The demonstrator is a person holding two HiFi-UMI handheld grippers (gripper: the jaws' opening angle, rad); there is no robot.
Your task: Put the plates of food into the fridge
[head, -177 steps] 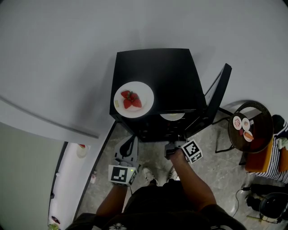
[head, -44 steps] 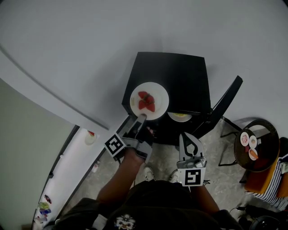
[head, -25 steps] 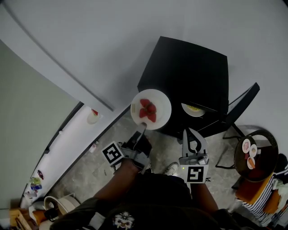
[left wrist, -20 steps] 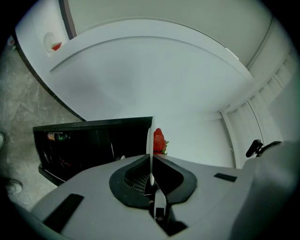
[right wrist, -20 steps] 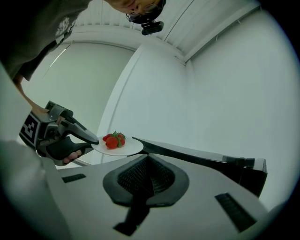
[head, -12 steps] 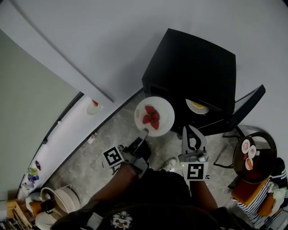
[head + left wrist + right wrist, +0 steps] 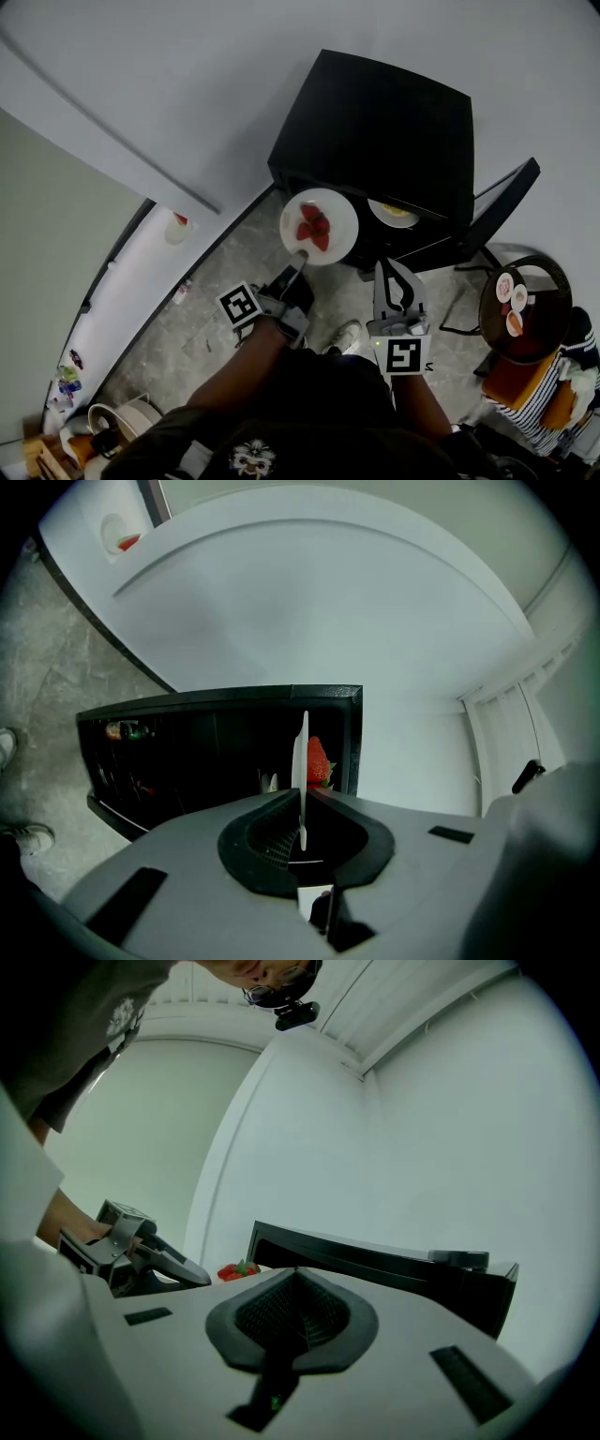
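Note:
My left gripper (image 7: 299, 257) is shut on the near rim of a white plate (image 7: 336, 222) that carries cut strawberries (image 7: 313, 226). The plate hangs level in front of the open black mini fridge (image 7: 384, 122). In the left gripper view the plate (image 7: 300, 761) stands edge-on between the jaws, with a strawberry (image 7: 319, 761) beside it and the dark fridge (image 7: 216, 752) behind. A second white plate with yellow food (image 7: 394, 213) rests on a shelf inside the fridge. My right gripper (image 7: 394, 269) is shut and empty, held just right of the left one, near the fridge front. Its own view shows the strawberries (image 7: 238, 1269).
The fridge door (image 7: 502, 211) stands open to the right. A round dark side table (image 7: 548, 286) at the far right holds small plates of food (image 7: 507, 298). A white wall with a dark skirting (image 7: 141, 216) runs along the left. My feet (image 7: 343, 335) stand on the grey floor.
The left gripper has brought the strawberry plate down from the fridge's top level to the front of the open fridge. The right gripper has stayed put.

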